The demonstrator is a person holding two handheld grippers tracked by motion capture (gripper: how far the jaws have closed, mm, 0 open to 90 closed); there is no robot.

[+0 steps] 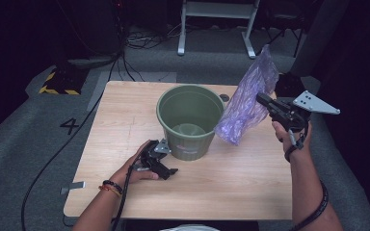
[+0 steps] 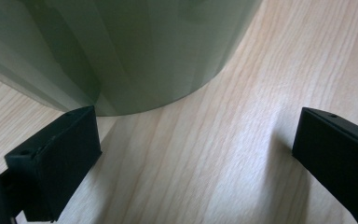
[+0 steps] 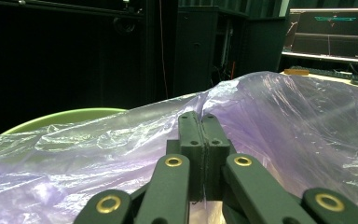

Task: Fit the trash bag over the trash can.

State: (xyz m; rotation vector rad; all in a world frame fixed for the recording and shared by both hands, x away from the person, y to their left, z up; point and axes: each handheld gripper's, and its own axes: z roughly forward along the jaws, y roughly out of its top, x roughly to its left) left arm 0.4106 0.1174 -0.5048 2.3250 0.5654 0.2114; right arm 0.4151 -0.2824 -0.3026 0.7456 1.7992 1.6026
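**Purple bag held beside the green bin**

The right tool [image 1: 261, 98] is pinching the crinkled, translucent purple plastic bag [image 1: 248, 103] with its jaws closed, holding it in the air over the counter's [image 1: 125, 125] far right corner, just beside the round green plastic bin [image 1: 190, 120]. The left tool [image 1: 166, 171] is resting on the counter near the front edge, jaws wide, at the bin's base. The bin's small label is showing, too small to read.

High view: fixed above near table [image 1: 125, 115] edge, facing forward and down. Left gripper view: low, close on green bin [image 2: 121, 51] wall. Right gripper view: level, close on purple bag [image 3: 284, 121]; bin rim shared
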